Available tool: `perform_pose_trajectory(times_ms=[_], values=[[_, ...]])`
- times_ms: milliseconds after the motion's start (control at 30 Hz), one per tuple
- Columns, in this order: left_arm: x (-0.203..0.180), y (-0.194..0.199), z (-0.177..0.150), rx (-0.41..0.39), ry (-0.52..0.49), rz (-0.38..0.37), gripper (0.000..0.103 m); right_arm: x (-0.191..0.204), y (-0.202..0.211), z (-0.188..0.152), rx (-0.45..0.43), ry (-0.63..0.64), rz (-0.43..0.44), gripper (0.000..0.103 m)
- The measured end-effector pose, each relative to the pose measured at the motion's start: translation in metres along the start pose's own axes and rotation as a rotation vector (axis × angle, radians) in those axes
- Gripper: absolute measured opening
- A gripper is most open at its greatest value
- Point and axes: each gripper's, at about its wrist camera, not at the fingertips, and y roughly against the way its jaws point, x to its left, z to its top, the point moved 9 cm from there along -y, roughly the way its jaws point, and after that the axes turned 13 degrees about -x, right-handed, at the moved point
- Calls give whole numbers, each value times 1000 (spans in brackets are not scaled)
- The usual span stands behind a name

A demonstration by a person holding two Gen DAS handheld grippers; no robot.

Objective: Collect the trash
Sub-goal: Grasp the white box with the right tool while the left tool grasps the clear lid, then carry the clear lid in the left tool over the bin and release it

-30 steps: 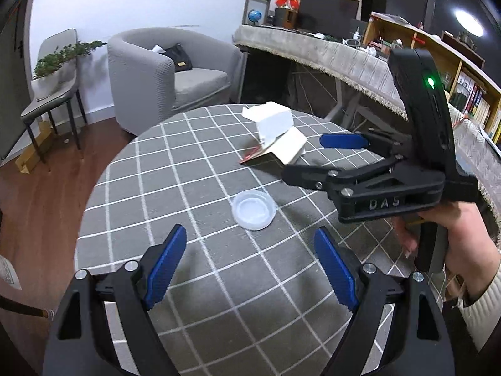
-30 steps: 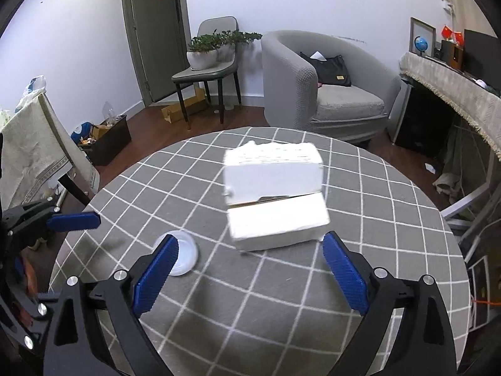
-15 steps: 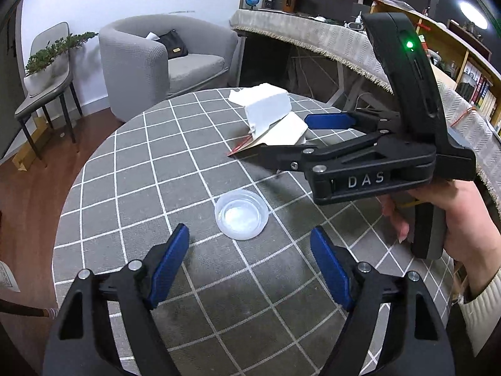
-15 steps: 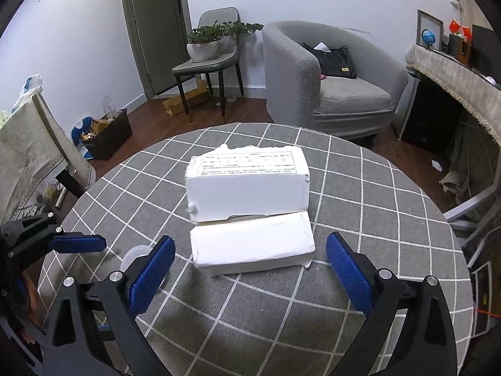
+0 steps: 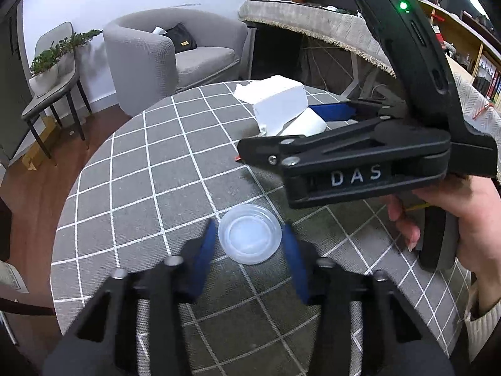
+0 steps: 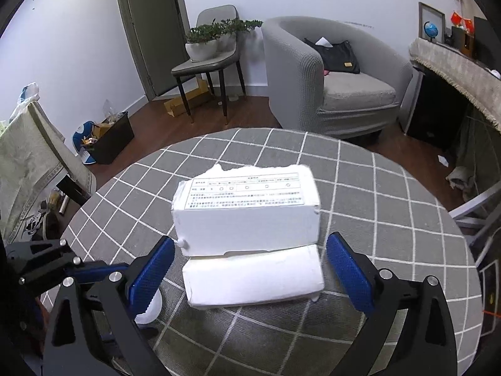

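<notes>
A clear round plastic lid [image 5: 250,233] lies on the grey checked table [image 5: 141,188]. My left gripper [image 5: 249,226] is down over it and its jaws are closing, with the lid between the blue pads [image 5: 205,250], which meet its rim on both sides. A torn white carton [image 6: 247,216] with a printed label stands further across the table, a white flap [image 6: 253,279] lying in front of it. My right gripper [image 6: 250,271] is open and straddles that flap, a small gap at each pad. The right gripper [image 5: 286,131] also shows in the left wrist view, held by a hand [image 5: 463,219].
Past the table's far edge stand a grey armchair [image 6: 338,87], a chair with potted plants [image 6: 206,47] and a long desk with a fringed cloth [image 5: 313,22]. A black bin [image 6: 109,138] sits on the wooden floor at the left.
The left gripper moved forward and down over the lid and its jaws swung in to the lid's rim. The right gripper advanced until its pads flank the carton's flap.
</notes>
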Motion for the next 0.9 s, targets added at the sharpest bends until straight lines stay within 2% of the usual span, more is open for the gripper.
perform_pose_trajectory(times_ms=[67, 100, 133, 467, 733, 900], values=[[1, 1, 0, -3, 2, 4, 42, 2, 1, 0, -4, 7, 1, 95], [2, 1, 0, -4, -5, 12, 42, 2, 0, -1, 2, 15, -5, 82], [3, 3, -1, -6, -3, 7, 42, 1, 0, -2, 11, 23, -15, 77], [10, 28, 5, -78, 62, -5, 42, 6, 20, -2, 2, 39, -45, 77], [17, 55, -2, -130, 99, 44, 42, 22, 42, 2, -53, 28, -39, 76], [19, 79, -11, -162, 114, 75, 42, 37, 53, -7, -68, 23, -21, 77]])
